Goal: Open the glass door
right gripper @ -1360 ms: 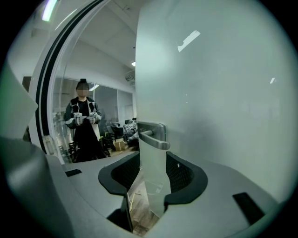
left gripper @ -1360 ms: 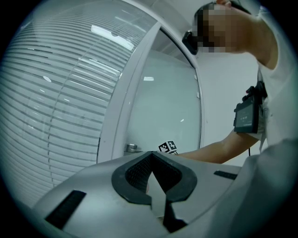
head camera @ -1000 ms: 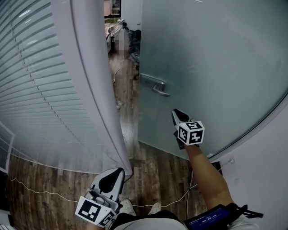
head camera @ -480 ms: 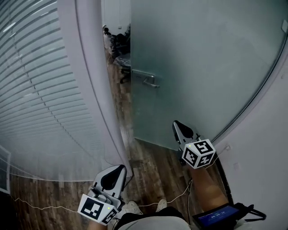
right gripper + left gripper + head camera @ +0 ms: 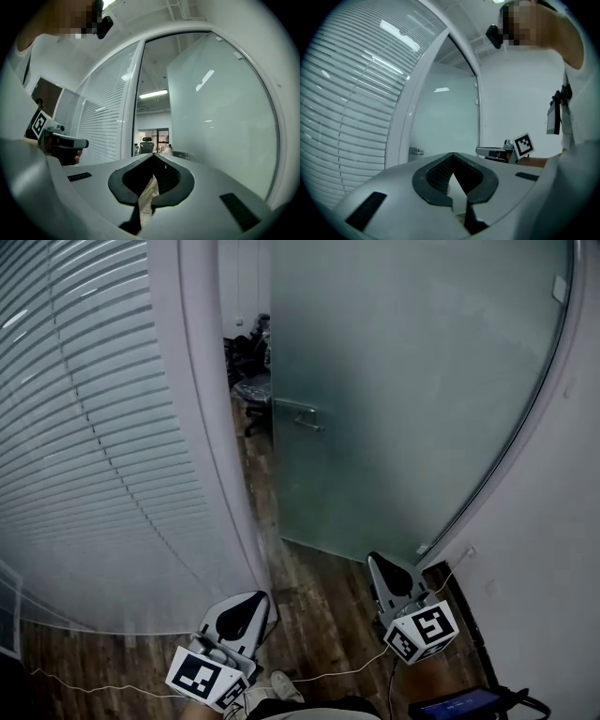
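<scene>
desk: where did the glass door (image 5: pixel 403 381) stand against the grippers?

photographer: reading from the left, there were slatted blinds (image 5: pixel 84 437), a white door post (image 5: pixel 202 418), an open gap, then the frosted door standing ajar. its lever handle (image 5: pixel 298 415) was at the free edge. the left gripper (image 5: pixel 247 602) sat low, just before the foot of the post. the right gripper (image 5: pixel 382 568) sat low, near the door's bottom edge. neither touched the glass, and both were well apart from the handle.

desk: and the grip?

photographer: both were clenched on nothing, each pair of jaws pressed together at the tips.

desk: how were they held?

photographer: side by side and pointing level toward the doorway, above a wooden floor (image 5: pixel 319 610) where a thin pale cable (image 5: pixel 328 674) trailed.

desk: what did one view give that another did not?

photographer: only the head view showed the floor and the cable. the left gripper view caught the right gripper out to its right, and the person's white top (image 5: pixel 581 117) filling that edge. the right gripper view looked through the gap to an office chair (image 5: pixel 147 142) under a ceiling light (image 5: pixel 153 93), with the left gripper at its left edge.
</scene>
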Available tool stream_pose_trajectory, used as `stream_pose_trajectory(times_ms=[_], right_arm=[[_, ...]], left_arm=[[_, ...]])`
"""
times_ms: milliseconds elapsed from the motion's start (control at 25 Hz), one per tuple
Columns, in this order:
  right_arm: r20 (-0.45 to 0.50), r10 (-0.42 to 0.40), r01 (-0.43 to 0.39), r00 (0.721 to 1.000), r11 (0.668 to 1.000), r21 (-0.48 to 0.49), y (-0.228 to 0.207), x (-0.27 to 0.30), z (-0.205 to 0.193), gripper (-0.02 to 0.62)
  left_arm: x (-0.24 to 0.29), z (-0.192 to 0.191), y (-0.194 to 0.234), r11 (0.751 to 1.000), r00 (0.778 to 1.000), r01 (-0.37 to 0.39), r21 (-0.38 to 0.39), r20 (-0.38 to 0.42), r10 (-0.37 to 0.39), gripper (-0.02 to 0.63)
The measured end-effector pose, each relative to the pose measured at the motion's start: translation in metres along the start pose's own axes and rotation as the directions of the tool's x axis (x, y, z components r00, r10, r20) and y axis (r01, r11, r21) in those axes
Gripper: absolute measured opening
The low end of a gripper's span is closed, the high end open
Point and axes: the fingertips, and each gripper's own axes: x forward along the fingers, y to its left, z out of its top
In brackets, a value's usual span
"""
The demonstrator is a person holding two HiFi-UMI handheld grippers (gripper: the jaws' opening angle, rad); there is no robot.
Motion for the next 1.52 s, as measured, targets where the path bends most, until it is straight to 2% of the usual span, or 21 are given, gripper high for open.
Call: stream_pose_trajectory(times_ms=[200,480,840,1120,1520], right_arm=[[-0.012,0.019,-0.019,1.000,1.000,0.024,0.009,-0.051,-0.002,0.002],[0.020,0.045,-0.045,0.999,0.999,0.009,0.031,-0.124,0.001,0.002],[0.045,0.089,-0.090,0.995,0.996,0.020,0.057,-0.208,0.007,0.002],[0.051,0.092,-0.093,0.994,0.996,0.018,0.068,-0.225,0.025,0.002],[0.069,0.045,-0.045,0.997,0.999,0.000,0.104,-0.236,0.033,0.002]], left_arm=[[-0.013,0.011,-0.038,1.000,1.000,-0.010,-0.005,0.024,0.010,-0.006],[-0.048,-0.008,-0.097,1.000,1.000,-0.015,-0.010,0.013,0.015,-0.006],[-0.095,-0.011,-0.156,0.999,0.999,-0.043,0.022,0.012,0.042,-0.006],[-0.103,0.004,-0.161,0.999,0.999,-0.038,0.006,0.001,0.038,-0.006],[-0.123,0.007,-0.153,0.999,0.999,0.036,0.016,0.017,-0.036,-0.006]])
